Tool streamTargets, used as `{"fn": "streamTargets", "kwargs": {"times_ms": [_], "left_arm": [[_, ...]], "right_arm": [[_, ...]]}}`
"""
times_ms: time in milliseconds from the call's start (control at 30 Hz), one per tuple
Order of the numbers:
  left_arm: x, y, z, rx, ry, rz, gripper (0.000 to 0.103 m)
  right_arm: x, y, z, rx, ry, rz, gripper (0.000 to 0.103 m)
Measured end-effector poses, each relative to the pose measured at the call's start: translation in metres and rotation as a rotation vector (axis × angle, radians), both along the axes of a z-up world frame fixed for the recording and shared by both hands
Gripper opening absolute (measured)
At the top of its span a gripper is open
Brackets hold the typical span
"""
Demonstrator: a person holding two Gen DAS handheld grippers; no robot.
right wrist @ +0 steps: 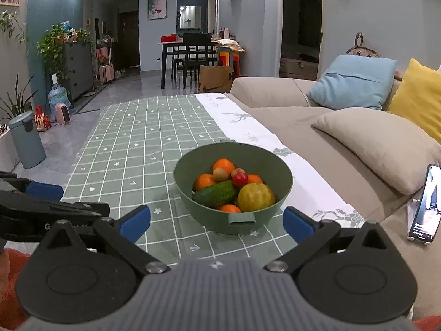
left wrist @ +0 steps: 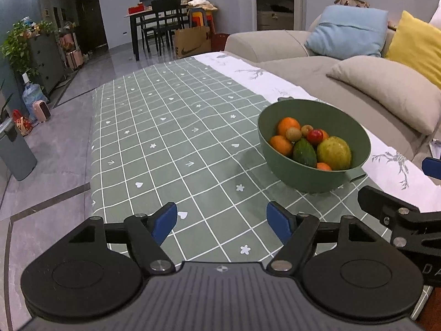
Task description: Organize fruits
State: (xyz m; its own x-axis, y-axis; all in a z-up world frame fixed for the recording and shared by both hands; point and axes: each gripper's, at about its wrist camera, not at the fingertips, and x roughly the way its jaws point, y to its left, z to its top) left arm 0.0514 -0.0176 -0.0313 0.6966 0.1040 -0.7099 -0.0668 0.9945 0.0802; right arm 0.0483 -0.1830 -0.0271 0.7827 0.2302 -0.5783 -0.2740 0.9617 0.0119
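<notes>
Fruit all sits piled in green bowl (right wrist: 233, 190) on checked tablecloth (right wrist: 124, 149), at 12 o'clock of right gripper (right wrist: 217, 222). Left gripper (left wrist: 222, 222) has the bowl at 2 o'clock. Both jaws spread wide, empty, probably readying a first pick.

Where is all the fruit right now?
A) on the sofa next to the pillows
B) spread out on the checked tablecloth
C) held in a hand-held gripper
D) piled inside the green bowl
D: the oranges, the cucumber and the big yellow-green fruit all sit inside the green bowl, while both hand-held grippers, left and right, are open and hold nothing.
</notes>
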Motion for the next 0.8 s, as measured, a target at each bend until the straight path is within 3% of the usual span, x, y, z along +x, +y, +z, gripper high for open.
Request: {"fn": "streamTargets", "kwargs": {"times_ms": [800], "left_arm": [[-0.0035,0.0031,0.0032,-0.017,0.004,0.014,0.087]], "right_arm": [[-0.0016,0.0001,-0.0031,0.002,-0.007,0.009,0.098]]}}
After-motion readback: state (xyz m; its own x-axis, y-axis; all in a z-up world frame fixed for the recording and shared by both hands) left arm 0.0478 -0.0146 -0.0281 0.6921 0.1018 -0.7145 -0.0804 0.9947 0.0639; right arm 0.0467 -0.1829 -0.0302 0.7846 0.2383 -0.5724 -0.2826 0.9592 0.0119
